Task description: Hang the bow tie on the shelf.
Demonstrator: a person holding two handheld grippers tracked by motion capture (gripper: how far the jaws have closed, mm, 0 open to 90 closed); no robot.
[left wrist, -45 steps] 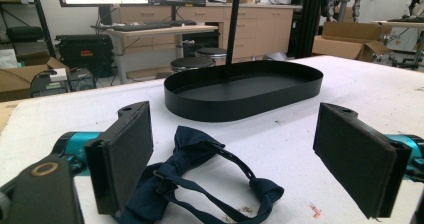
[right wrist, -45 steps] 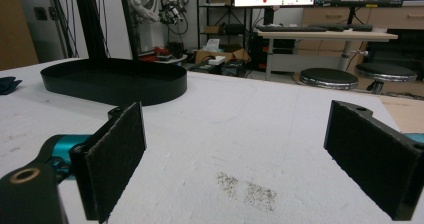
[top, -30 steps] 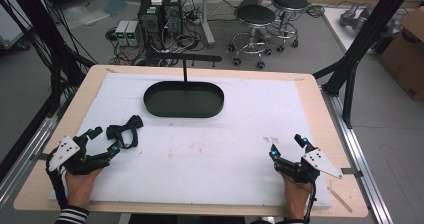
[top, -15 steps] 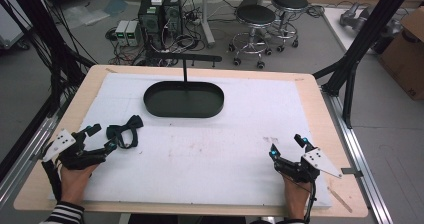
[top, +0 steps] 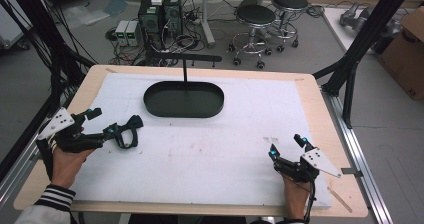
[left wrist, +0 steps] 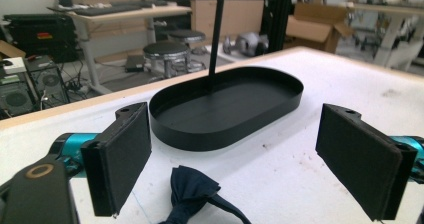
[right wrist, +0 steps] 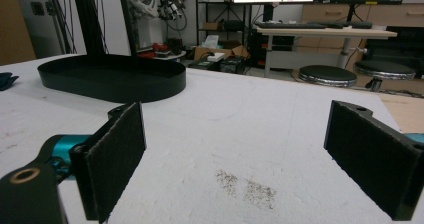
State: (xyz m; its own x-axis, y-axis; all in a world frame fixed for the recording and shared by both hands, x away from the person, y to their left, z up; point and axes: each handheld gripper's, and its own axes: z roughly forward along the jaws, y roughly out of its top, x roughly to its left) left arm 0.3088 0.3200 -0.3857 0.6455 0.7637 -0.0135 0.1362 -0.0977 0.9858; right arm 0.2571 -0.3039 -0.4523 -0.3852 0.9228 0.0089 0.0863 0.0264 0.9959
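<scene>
Navy fabric bow tie [left wrist: 192, 191] lies on the white table cover [top: 210, 149], left and nearer us from the black oval stand tray [top: 183, 99] | we hold the left gripper [top: 111, 124] spread around it, nothing pinched | right gripper [top: 286, 146] spread, empty, well right of the tray | judged: grasp not yet made, tray empty.

A bow tie [top: 126, 132] lies on the table [top: 240, 109], left and in front of the tray [top: 183, 99].

Matt black plastic tray [top: 183, 100] at twelve o'clock; soft dark cloth bow tie [left wrist: 192, 194]; rough, speckled white table [top: 210, 154] top edged in pale wood; coarse matt pads [right wrist: 117, 154] on right tool.
</scene>
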